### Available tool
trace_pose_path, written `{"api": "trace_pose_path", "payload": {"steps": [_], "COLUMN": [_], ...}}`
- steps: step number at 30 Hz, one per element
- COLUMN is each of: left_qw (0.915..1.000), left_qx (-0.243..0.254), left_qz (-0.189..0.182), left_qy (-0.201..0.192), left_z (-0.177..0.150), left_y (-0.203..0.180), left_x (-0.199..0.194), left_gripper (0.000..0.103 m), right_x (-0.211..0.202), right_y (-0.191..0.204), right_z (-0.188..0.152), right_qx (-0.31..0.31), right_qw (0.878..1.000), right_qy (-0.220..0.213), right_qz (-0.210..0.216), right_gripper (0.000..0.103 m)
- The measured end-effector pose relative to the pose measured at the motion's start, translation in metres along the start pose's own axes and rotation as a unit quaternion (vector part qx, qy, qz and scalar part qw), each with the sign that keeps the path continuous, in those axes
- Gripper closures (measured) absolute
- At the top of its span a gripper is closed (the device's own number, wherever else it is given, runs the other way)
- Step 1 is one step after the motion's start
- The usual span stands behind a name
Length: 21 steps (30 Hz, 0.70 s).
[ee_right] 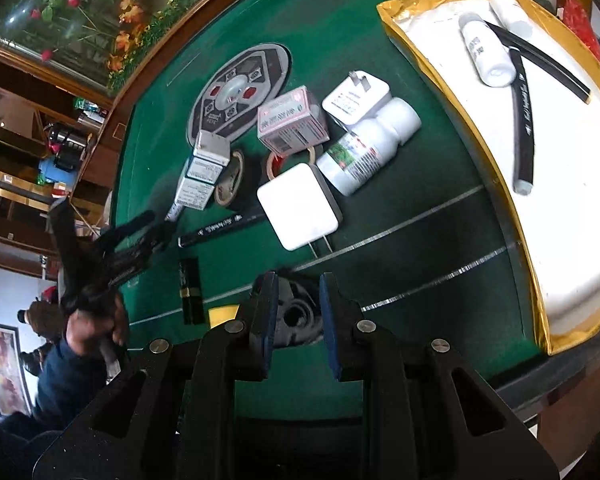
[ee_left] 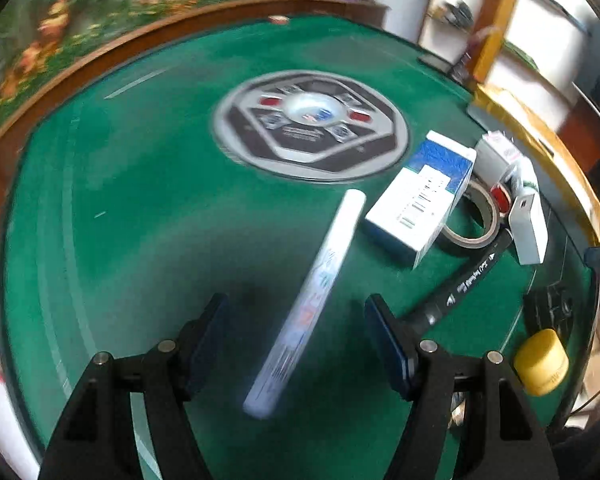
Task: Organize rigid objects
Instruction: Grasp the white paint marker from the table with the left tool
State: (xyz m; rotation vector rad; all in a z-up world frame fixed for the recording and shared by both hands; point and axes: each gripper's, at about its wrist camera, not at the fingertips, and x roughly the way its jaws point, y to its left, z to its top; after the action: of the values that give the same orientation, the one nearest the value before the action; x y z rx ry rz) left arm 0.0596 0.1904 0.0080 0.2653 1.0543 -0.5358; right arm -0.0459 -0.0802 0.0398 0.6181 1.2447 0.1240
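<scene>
- On the green worktop, seen from the left wrist view, a long white tube lies at a slant between the open jaws of the left gripper; neither pad touches it, as far as the blur lets one tell.
- Just right of the tube stands a blue-and-white carton, leaning over a roll of brown tape.
- A black pen with white lettering runs from the right pad toward a white power adapter.
- A yellow cap sits near the worktop's right edge.
- In the right wrist view, the right gripper hovers low, its jaws parted a little and framing a dark round object that is too blurred to name; whether the pads touch it cannot be told.
- Ahead lie a white square charger, a white bottle with a green label, a pink box and a second white plug, bunched close together.
- A gold-rimmed white tray at the right holds two white tubes and two black pens.
- The left gripper shows at the left edge, held in a gloved hand.
</scene>
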Motion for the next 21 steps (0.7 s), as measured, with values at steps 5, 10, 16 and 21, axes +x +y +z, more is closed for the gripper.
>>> {"api": "trace_pose_path", "payload": {"steps": [5, 10, 16, 21], "left_qw": [0.9998, 0.9992, 0.9978, 0.9971], "left_qx": [0.005, -0.027, -0.057, -0.065], "left_qz": [0.018, 0.030, 0.033, 0.040], "left_qy": [-0.009, -0.002, 0.005, 0.005], "left_z": [0.017, -0.006, -0.050, -0.060], "left_y": [-0.007, -0.005, -0.004, -0.005], "left_x": [0.009, -0.003, -0.029, -0.034], "left_gripper": [0.084, 0.086, 0.088, 0.088], "right_x": [0.002, 0.015, 0.033, 0.050], "right_y": [0.000, 0.011, 0.026, 0.043], "right_z": [-0.010, -0.015, -0.011, -0.009], "right_qx": [-0.008, -0.046, -0.082, -0.117], "right_qw": [1.000, 0.998, 0.995, 0.990], "right_qy": [0.008, 0.024, 0.025, 0.036], "right_qz": [-0.003, -0.025, -0.042, -0.070], "right_gripper": [0.082, 0.082, 0.045, 0.035]}}
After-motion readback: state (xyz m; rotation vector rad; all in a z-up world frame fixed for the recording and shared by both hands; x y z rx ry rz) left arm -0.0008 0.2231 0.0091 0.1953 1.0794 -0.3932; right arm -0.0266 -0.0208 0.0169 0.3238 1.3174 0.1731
